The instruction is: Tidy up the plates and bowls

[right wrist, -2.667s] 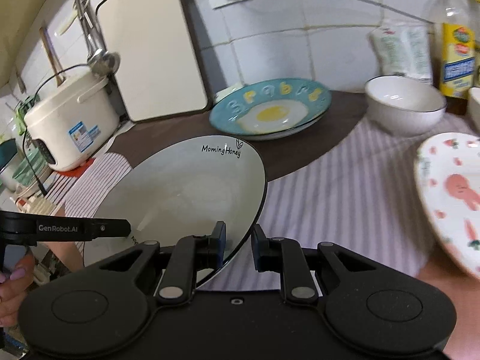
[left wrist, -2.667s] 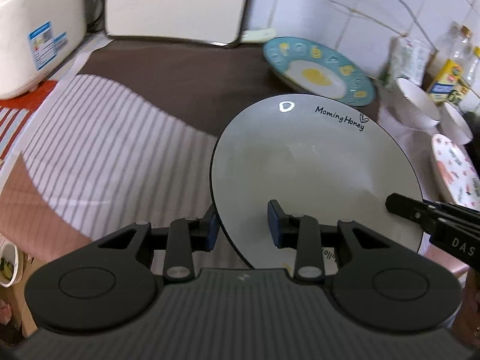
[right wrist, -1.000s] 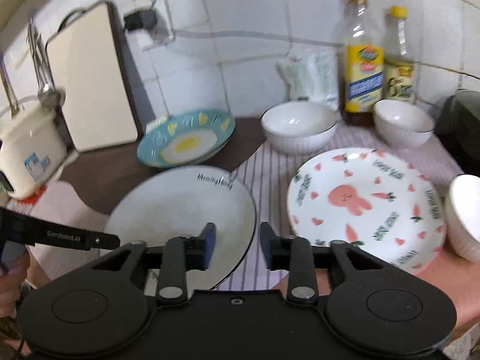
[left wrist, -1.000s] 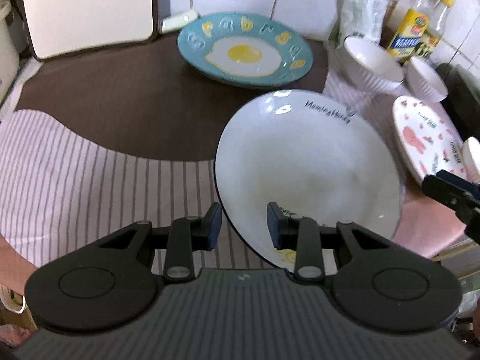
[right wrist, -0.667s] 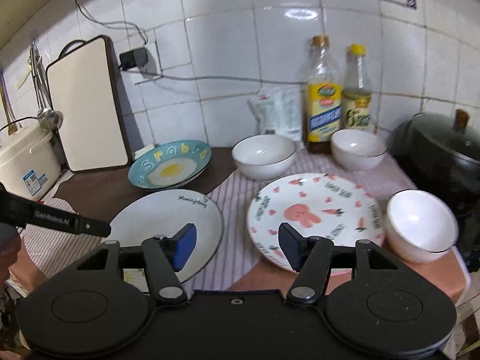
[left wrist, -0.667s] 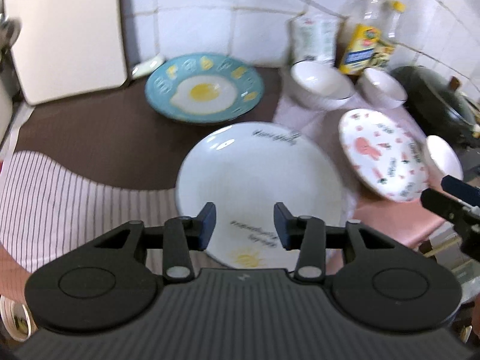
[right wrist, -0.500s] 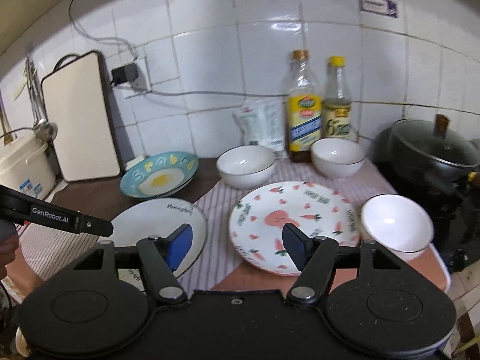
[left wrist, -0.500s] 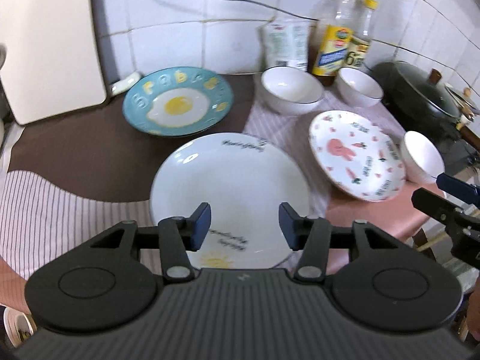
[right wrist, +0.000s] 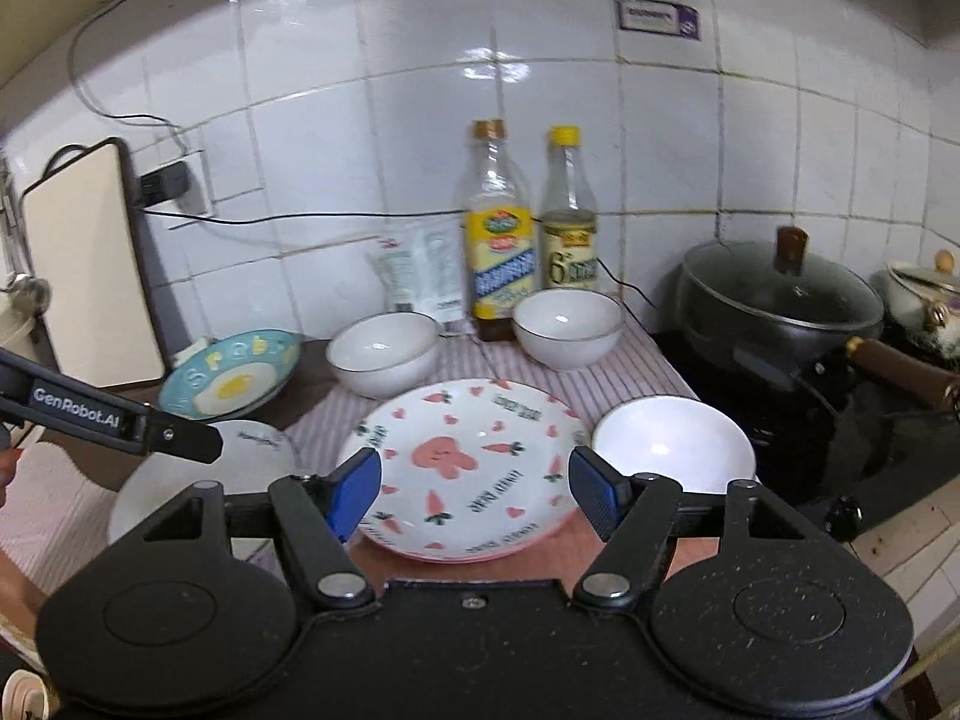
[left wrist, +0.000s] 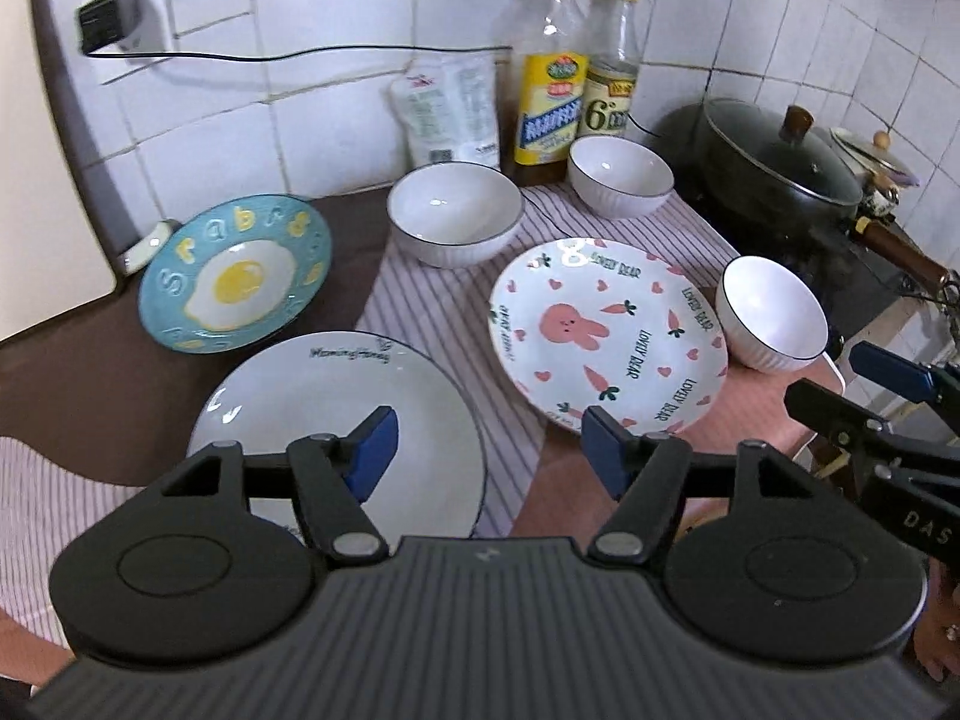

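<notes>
On the bench (left wrist: 108,384), the lettered plate (left wrist: 336,408) lies nearest on the left, with the egg plate (left wrist: 234,282) behind it. To its right lies the rabbit plate (left wrist: 606,336), and a bowl (left wrist: 774,315) sits just beside that plate's right edge. Behind the rabbit plate stand two more bowls, one left (left wrist: 454,213) and one right (left wrist: 620,176). Two bottles (left wrist: 549,78) and a pouch (left wrist: 447,114) stand against the wall behind them. A lidded pot (left wrist: 780,162) sits far right.

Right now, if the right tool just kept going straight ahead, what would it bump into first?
Probably the bunny plate: it lies directly ahead between the open fingers of the right tool. Depth is hard to judge, so it might pass above it.
</notes>
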The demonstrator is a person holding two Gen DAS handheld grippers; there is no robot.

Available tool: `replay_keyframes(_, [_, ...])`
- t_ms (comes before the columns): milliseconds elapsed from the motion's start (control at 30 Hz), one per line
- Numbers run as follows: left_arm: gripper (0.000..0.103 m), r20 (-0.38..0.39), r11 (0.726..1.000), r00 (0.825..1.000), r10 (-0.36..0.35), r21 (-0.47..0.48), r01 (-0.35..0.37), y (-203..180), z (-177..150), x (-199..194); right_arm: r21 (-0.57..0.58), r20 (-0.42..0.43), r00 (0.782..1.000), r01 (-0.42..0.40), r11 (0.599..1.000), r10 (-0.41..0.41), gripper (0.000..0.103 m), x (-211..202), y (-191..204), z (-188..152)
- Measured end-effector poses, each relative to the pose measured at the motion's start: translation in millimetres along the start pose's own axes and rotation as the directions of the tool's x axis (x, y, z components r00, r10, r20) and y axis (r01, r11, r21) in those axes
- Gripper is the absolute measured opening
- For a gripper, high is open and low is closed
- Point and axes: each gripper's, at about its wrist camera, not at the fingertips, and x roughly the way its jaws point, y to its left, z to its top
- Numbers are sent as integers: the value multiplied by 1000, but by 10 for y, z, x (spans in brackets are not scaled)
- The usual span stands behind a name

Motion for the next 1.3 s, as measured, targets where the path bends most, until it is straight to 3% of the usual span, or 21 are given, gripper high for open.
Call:
replay_keyframes(67, [80,10,1000,1000,-10,19,10,-46,23,47,10,-19,1000,15,1000,-14,74,59,-52,-24])
replay_keyframes(300, [87,5,997,1000,-2,78,1,-168,136,263,72,-35,999,39,997,-36,74,216,-192,-100])
replay_keyframes(467, [88,-45,999,999,3,38,-2,-133,195,477,98,-13,996,92,991,-91,74,367,-262,-211])
replay_keyframes(633, [88,-35,996,998,51,79,-49,-146,254,696,145,11,994,106,984,-108,74,592,-345,-399])
replay_keyframes(733, [88,28,997,999,-18,79,16,-116,308,764,193,34,993,106,975,-115,74,678,-398,-482])
replay_keyframes(833, [88,48,995,998,-30,101,25,-132,371,892,226,23,993,105,968,-113,74,771,-435,-539])
replay_keyframes(1067, [87,-18,989,998,-60,135,62,-134,478,1362,260,0,995,99,961,-102,74,1011,-454,-625])
replay_keyframes(1167, [83,-64,986,996,-66,152,75,-126,496,1561,276,-9,997,82,958,-82,74,1104,-440,-643])
replay_keyframes(1200, [72,-82,983,994,-65,167,78,-130,497,1624,283,-10,997,72,956,-72,74,1129,-434,-647])
replay_keyframes(1300, [58,-105,976,993,-47,209,68,-142,483,1732,306,-20,998,56,951,-52,73,1186,-403,-659])
